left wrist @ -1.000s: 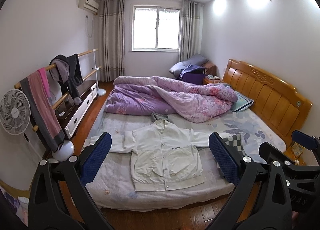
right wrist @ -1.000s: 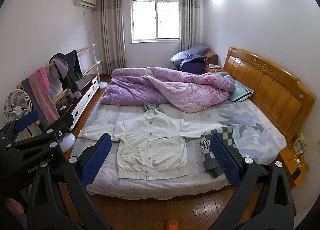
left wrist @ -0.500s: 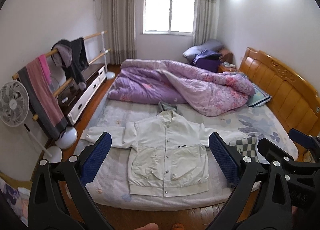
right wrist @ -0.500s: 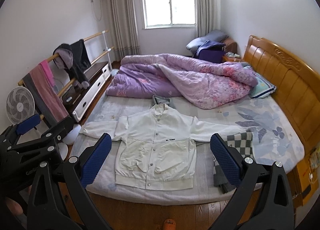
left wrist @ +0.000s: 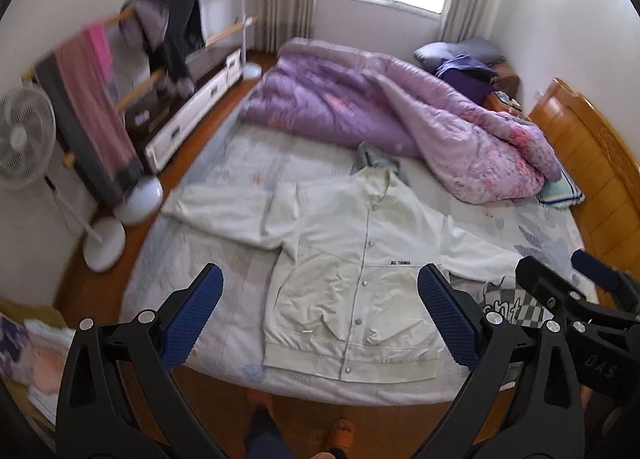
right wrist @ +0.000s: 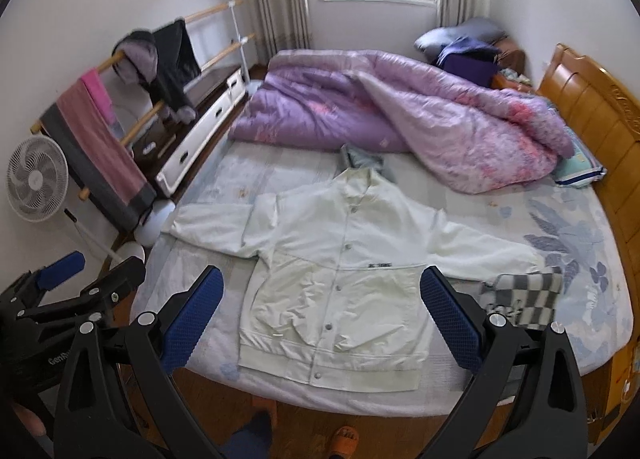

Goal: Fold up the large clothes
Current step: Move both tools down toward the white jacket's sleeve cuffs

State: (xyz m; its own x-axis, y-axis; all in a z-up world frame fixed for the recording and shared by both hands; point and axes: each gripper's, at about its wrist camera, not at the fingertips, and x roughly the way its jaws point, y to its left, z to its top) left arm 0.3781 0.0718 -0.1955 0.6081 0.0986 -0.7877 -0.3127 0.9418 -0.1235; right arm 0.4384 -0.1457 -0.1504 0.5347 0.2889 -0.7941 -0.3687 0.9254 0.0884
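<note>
- White jacket (right wrist: 340, 271) — one
- Checkered garment (right wrist: 524, 295) — one
- Purple quilt (right wrist: 400, 119) — one
- Bed (right wrist: 580, 243) — one
- Standing fan (right wrist: 36, 183) — one
- Rail-hung garments — at least three

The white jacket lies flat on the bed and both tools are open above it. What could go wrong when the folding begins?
1. The white jacket's hem lies near the bed edge, so a pull toward the person might slide it onto the floor.
2. The right sleeve ends beside the checkered cloth; the right tool may pinch both.
3. The grey garment at the collar could get dragged into the fold by the left tool.
</note>
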